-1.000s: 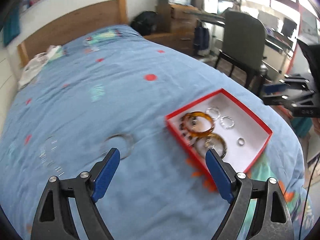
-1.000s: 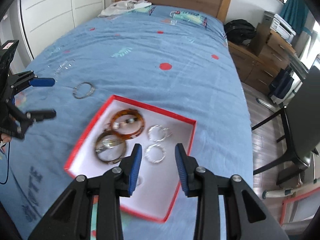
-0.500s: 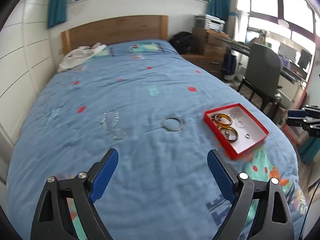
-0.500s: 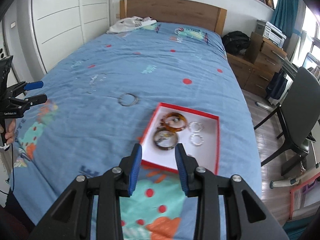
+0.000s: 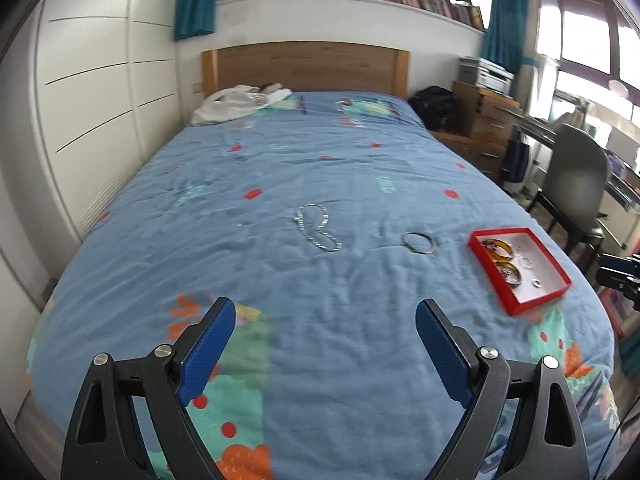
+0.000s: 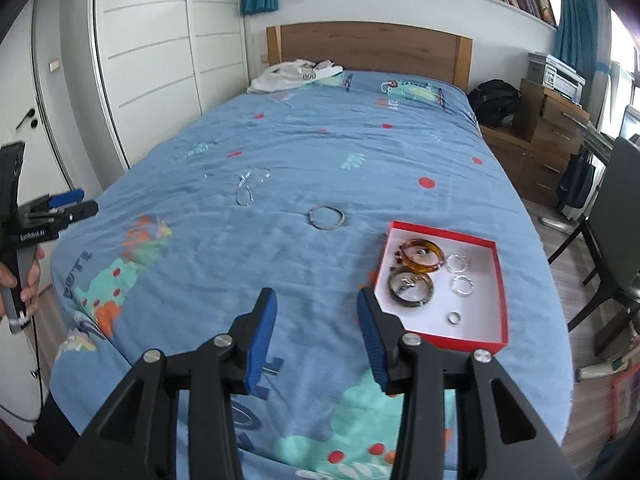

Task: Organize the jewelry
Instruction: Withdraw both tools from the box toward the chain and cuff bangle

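A red tray (image 6: 440, 236) with a white floor holds two amber bangles (image 6: 422, 255), two silver hoops (image 6: 462, 284) and a small ring (image 6: 454, 318). At its ten o'clock a silver bangle (image 6: 326, 218) lies flat on the bed, with a silver chain (image 6: 250, 186) looped further out the same way.

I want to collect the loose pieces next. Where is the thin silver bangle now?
The thin silver bangle lies on the blue bedspread, just left of the red box in the right wrist view, with the silver chain farther left.

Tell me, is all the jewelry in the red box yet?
Not yet. Done: two brown bangles, two silver hoops and a small ring lie in the red box. In hand: nothing; the left gripper and right gripper are open and empty, the right one's jaws just widening. Left: the silver bangle and chain lie on the bed.
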A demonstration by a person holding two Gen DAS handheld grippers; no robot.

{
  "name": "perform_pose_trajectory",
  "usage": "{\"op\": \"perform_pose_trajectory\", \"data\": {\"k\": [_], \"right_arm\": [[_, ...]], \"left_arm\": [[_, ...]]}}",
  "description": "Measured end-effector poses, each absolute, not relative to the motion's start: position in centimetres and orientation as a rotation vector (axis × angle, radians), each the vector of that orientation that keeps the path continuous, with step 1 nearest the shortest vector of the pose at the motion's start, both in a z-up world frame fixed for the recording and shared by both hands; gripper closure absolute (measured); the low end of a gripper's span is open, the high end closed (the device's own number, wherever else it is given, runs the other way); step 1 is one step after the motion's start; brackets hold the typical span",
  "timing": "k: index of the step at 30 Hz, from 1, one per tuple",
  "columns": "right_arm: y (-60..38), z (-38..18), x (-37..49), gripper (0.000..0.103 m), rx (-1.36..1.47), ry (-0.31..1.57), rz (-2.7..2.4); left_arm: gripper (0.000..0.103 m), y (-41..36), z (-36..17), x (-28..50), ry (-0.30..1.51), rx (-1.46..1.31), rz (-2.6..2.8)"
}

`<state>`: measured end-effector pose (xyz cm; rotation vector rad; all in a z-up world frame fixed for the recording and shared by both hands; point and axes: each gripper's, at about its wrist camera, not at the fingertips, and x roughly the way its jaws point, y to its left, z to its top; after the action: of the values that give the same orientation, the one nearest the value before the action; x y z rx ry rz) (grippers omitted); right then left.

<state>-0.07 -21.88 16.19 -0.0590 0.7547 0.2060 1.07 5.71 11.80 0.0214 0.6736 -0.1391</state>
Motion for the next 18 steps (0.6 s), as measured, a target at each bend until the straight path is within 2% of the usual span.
{"op": "perform_pose_trajectory", "data": {"k": [3, 9, 18], "right_arm": [[-21.2, 16.1, 0.4, 0.062, -0.065, 0.736, 0.198], [-20.4, 14.9, 2.6, 0.052, -0.065, 0.725, 0.190], [-19.6, 11.2, 6.7, 0.046, -0.029, 0.777, 0.191]], "left_arm": [[0.007, 6.3, 11.3, 1.6, 0.671, 0.010, -0.109], [0.006, 6.5, 9.8, 3.2, 0.682, 0.006, -0.065], [0.003, 5.2, 7.3, 6.6, 0.730, 0.024, -0.045]]}}
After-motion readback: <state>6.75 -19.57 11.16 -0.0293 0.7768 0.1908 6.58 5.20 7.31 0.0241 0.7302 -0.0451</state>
